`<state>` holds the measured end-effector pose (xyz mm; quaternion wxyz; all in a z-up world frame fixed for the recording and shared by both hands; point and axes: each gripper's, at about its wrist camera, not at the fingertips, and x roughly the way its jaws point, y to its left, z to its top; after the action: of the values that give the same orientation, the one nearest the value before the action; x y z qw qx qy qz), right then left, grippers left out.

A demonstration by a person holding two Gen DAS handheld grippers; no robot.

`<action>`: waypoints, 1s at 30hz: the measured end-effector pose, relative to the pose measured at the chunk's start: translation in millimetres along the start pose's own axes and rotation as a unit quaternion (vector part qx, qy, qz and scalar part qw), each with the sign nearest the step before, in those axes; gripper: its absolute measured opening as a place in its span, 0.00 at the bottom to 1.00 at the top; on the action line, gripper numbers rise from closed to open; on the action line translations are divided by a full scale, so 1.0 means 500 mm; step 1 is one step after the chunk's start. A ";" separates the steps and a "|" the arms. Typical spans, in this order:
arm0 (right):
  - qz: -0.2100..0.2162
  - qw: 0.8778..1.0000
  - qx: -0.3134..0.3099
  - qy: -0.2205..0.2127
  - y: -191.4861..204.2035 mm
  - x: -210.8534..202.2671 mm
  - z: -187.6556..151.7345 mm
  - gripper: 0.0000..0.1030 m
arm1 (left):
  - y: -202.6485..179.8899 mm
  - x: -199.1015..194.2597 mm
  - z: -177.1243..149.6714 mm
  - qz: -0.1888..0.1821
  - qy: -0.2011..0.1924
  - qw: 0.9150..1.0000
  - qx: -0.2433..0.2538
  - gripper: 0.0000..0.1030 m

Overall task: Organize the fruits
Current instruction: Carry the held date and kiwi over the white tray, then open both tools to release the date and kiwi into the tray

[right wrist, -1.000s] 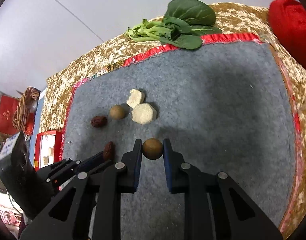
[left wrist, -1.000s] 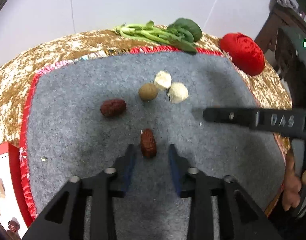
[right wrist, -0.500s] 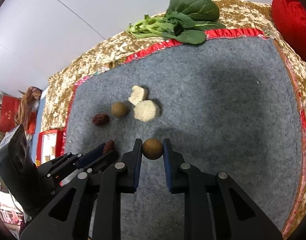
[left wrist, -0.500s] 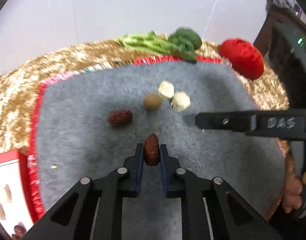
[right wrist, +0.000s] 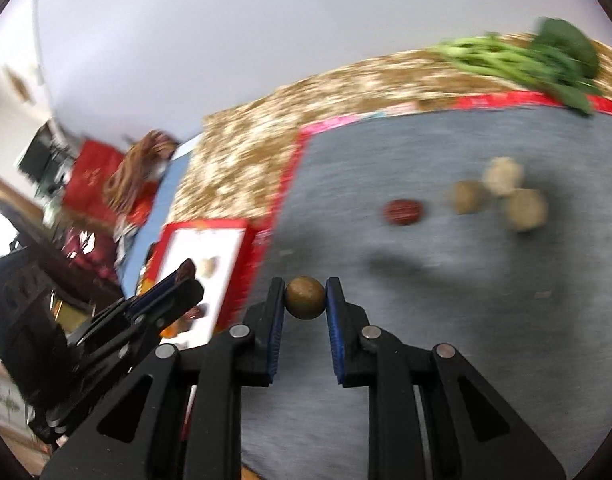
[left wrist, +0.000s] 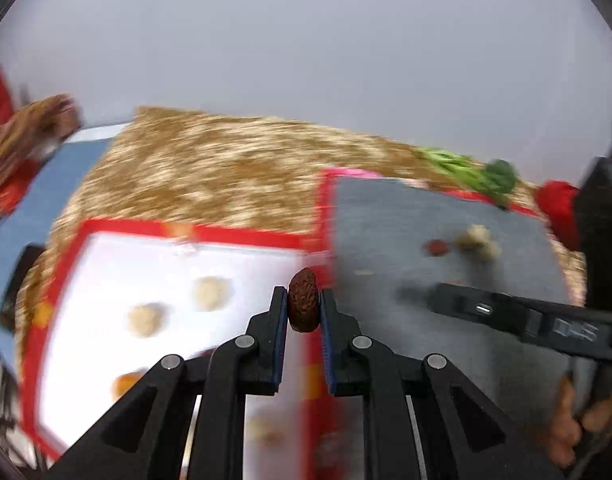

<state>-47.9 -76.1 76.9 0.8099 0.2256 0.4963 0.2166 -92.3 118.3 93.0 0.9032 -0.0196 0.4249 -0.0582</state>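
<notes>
My left gripper [left wrist: 302,303] is shut on a dark red date [left wrist: 303,300] and holds it in the air over the right edge of the red-rimmed white tray [left wrist: 242,256]. My right gripper [right wrist: 305,297] is shut on a round brown longan [right wrist: 304,297] above the grey mat [right wrist: 465,320]. On the mat lie another red date [right wrist: 402,211], a second longan [right wrist: 467,197] and two pale chunks [right wrist: 526,209]. The tray holds pale pieces [left wrist: 212,293] and other blurred fruit. The left gripper also shows in the right wrist view [right wrist: 178,280].
Leafy greens [right wrist: 525,60] lie on the gold cloth [left wrist: 210,168] behind the mat. A red ball [left wrist: 557,208] sits at the far right. Red bags and clutter [right wrist: 118,184] stand left of the table. The right gripper's finger [left wrist: 525,316] crosses the left view.
My left gripper closed on the date, lifted it and swung left over the tray. My right gripper, still holding the longan, has also swung left.
</notes>
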 end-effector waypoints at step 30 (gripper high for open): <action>-0.006 0.996 0.004 0.092 0.205 0.171 -0.039 0.24 | 0.176 0.003 -0.023 0.103 0.047 0.984 -0.136 0.18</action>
<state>-42.9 58.1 68.1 0.7612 0.2051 0.5706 0.2298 -92.6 205.5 77.3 0.8721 -0.0956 0.4709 0.0929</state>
